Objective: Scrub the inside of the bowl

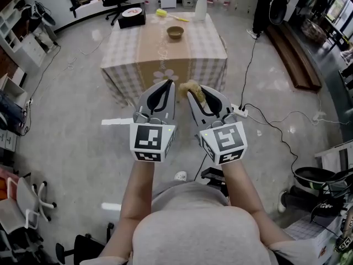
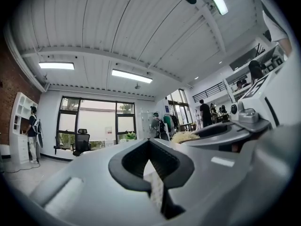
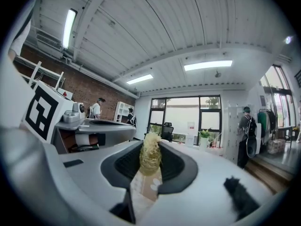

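Both grippers are level, side by side, well short of the table (image 1: 127,51). No contact with the task items yet.

Left gripper (image 1: 167,84): jaws pressed together, nothing between them. Right gripper (image 1: 194,96): jaws pinching a pale fibrous scrubber (image 3: 150,155), with a tuft sticking out past the tips.

The bowl (image 1: 175,32) is at 12 o'clock from the grippers, on the tan runner toward the far half of the table, upright and standing alone. A yellow brush (image 1: 165,14) lies at 11 o'clock of it, a white vase (image 1: 201,8) at 1 o'clock. Both are clear of the bowl.

Handling, judged only:
- The bowl looks small, rigid and light. On the cloth it will likely skate or tip under scrubbing load, so it needs bracing.
- The rim is the best hold. The left gripper has to open first, then pinch the wall at the bowl's 9 o'clock, one jaw inside and one outside.
- That leaves the 3 o'clock side free for the right gripper to come in.
- The scrubber is soft and squashes easily — light downward pressure and circular passes should do. A hard push risks the jaw tips hitting the bowl rather than the fibres.
- The bowl's material can't be told from here, so treat it as breakable.
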Available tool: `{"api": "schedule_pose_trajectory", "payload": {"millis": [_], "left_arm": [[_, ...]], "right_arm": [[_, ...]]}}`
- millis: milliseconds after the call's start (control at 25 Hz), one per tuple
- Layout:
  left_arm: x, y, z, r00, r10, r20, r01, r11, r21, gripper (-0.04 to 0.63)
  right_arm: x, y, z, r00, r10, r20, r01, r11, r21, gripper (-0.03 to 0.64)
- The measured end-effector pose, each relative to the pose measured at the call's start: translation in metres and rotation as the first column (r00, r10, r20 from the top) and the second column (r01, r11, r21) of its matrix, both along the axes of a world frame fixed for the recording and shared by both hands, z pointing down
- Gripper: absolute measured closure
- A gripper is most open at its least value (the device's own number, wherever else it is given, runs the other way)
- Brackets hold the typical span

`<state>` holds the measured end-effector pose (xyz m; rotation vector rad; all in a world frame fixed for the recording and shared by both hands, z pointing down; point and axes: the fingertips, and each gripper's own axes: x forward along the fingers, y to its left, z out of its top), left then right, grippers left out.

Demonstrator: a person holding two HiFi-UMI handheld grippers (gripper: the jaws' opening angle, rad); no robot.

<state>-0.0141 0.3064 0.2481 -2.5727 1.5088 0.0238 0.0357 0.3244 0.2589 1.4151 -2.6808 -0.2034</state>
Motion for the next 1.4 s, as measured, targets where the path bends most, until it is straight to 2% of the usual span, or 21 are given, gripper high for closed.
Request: {"api": "schedule_pose_trajectory", "payload": {"millis": [800, 1200, 1400], "left_arm": [[-0.003, -0.09, 0.013, 1.0, 0.011, 0.028, -0.01, 1.0, -0.024, 0.591], [-0.006, -0.143, 0.019, 1.0, -0.026, 0.017, 0.027, 0.999, -0.04, 0.591], [0.001, -0.172, 0.022, 0.999, -0.018, 0.033, 0.019, 0.999, -0.043, 0.591]], "right_arm": [[-0.006, -0.094, 0.012, 1.0, 0.0, 0.011, 0.001, 0.999, -0.053, 0.52], [-0.008, -0.149, 0.02, 1.0, -0.024, 0.015, 0.025, 0.998, -0.065, 0.52], [-0.009, -0.181, 0.024, 0.999, -0.037, 0.022, 0.038, 0.997, -0.072, 0.52]]}}
